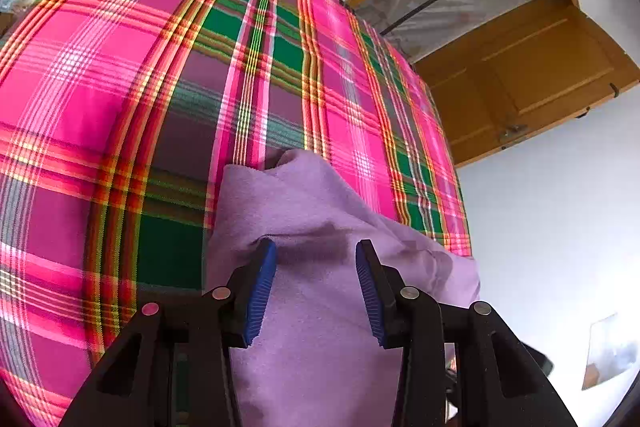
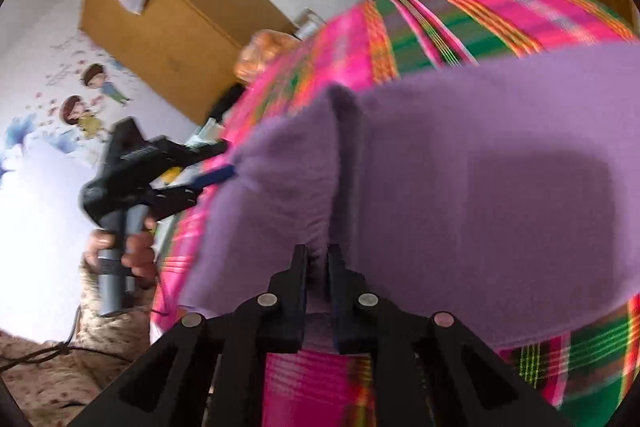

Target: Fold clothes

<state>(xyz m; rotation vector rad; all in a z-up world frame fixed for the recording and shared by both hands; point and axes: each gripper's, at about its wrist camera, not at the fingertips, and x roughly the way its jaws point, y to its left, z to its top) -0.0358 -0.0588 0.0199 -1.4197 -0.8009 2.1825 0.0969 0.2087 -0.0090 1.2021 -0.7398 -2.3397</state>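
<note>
Right wrist view: a fold of fuzzy purple garment (image 2: 460, 187) is pinched by the right gripper (image 2: 318, 255). The left gripper (image 1: 316, 259) is spread above the soft cloth, over the plaid sheet (image 1: 120, 87).

Plain lilac-purple garment (image 1: 316, 211) on a pink, green, orange and yellow plaid bedsheet (image 1: 132, 75), black claws with blue pads (image 1: 262, 291), brown wooden door (image 1: 520, 75).

A soft lilac fleece garment (image 1: 320, 211) lies on the bed, partly doubled over with a raised fold running along it, one edge lifted off the cover.
</note>
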